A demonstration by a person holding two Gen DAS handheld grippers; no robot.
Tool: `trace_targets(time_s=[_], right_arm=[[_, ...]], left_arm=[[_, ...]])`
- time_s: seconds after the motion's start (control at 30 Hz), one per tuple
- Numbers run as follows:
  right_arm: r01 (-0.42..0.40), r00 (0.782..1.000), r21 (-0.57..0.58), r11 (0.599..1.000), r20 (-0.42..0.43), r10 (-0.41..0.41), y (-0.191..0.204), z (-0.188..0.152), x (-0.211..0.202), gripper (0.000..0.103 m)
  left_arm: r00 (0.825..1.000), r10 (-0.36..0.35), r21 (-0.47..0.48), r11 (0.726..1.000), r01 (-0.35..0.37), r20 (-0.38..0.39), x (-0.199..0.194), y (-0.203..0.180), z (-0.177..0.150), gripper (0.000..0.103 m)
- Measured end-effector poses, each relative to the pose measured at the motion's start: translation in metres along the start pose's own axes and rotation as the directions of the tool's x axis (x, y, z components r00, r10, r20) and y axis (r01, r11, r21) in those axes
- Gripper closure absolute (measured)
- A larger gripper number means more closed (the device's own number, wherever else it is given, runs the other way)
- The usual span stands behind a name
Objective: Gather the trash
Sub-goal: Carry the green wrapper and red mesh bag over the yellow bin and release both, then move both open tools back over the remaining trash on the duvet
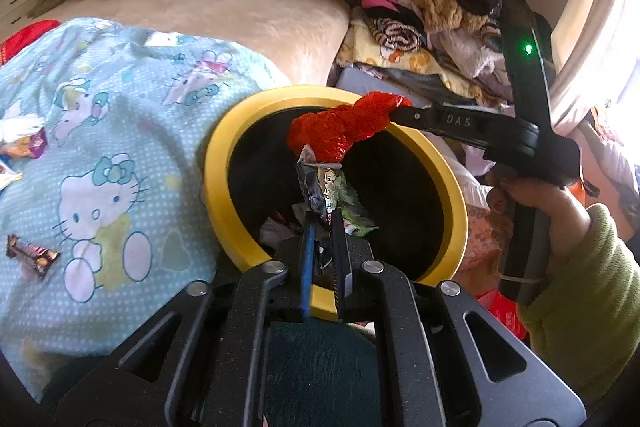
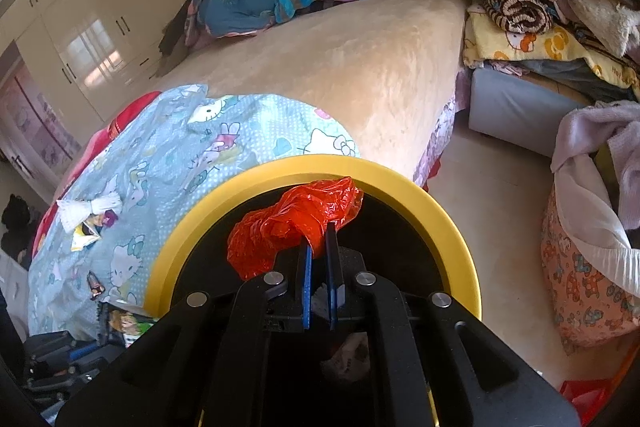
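Note:
A black bin with a yellow rim (image 1: 224, 163) stands beside the bed; it also shows in the right wrist view (image 2: 400, 183). My left gripper (image 1: 324, 217) is shut on a printed snack wrapper (image 1: 320, 187) held over the bin's mouth. My right gripper (image 2: 318, 237) is shut on a crumpled red plastic bag (image 2: 288, 223), also over the bin; the bag shows in the left wrist view (image 1: 344, 127) too. More wrappers lie on the Hello Kitty blanket (image 1: 120, 147): a brown one (image 1: 34, 257) and a small pile (image 1: 24, 143). Some trash lies inside the bin (image 1: 280, 227).
A beige bed (image 2: 360, 59) with bundled clothes at its far end. A pile of clothes (image 1: 432, 7) sits on a grey box to the right. A patterned laundry basket (image 2: 588, 267) stands on the floor. White wardrobes (image 2: 100, 7) line the far wall.

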State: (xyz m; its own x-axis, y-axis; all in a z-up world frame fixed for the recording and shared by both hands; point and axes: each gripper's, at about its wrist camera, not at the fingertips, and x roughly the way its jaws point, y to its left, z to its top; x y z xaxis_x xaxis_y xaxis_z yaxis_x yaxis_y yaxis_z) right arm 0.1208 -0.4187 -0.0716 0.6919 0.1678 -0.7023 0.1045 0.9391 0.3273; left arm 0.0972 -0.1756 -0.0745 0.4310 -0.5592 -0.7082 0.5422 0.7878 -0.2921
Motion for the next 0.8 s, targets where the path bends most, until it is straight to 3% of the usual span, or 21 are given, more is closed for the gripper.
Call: trace_targets(time_s=[0.07, 0.1, 0.13, 0.17, 0.23, 0.3, 0.5, 0.8], right_arm=[[-0.001, 1.000, 0.024, 1.000, 0.014, 0.000, -0.003, 0.000, -0.002, 0.066], [0.001, 1.000, 0.028, 1.000, 0.020, -0.002, -0.005, 0.001, -0.004, 0.060], [0.002, 1.000, 0.029, 1.000, 0.025, -0.003, -0.005, 0.002, -0.005, 0.059], [0.000, 1.000, 0.030, 1.000, 0.028, -0.001, -0.005, 0.003, -0.006, 0.058], [-0.006, 0.999, 0.038, 0.999, 0.043, 0.004, -0.004, 0.004, -0.009, 0.044], [-0.019, 0.998, 0.043, 0.999, 0.056, 0.016, 0.000, 0.006, -0.012, 0.039], [-0.043, 0.996, 0.002, 0.999, 0.078, 0.043, 0.019, 0.009, -0.019, 0.030], [-0.087, 0.991, -0.045, 0.995, 0.101, 0.091, 0.046, 0.012, -0.031, 0.030]], left_arm=[[1.000, -0.007, -0.028, 1.000, 0.007, -0.015, 0.005, 0.002, 0.002, 0.078], [1.000, -0.017, -0.044, 0.999, 0.016, -0.014, 0.006, 0.004, 0.003, 0.061], [1.000, -0.021, -0.053, 0.998, 0.020, -0.008, 0.006, 0.005, 0.003, 0.051], [1.000, -0.017, -0.059, 0.998, 0.017, 0.003, 0.003, 0.006, 0.003, 0.047], [1.000, 0.005, -0.060, 0.998, -0.003, 0.025, -0.003, 0.007, 0.003, 0.027], [0.998, 0.027, -0.082, 0.996, -0.023, 0.050, -0.011, 0.011, 0.003, 0.014], [0.994, 0.075, -0.145, 0.988, -0.062, 0.085, -0.030, 0.028, 0.002, 0.011], [0.973, 0.146, -0.164, 0.980, -0.116, 0.180, -0.065, 0.041, 0.004, 0.011]])
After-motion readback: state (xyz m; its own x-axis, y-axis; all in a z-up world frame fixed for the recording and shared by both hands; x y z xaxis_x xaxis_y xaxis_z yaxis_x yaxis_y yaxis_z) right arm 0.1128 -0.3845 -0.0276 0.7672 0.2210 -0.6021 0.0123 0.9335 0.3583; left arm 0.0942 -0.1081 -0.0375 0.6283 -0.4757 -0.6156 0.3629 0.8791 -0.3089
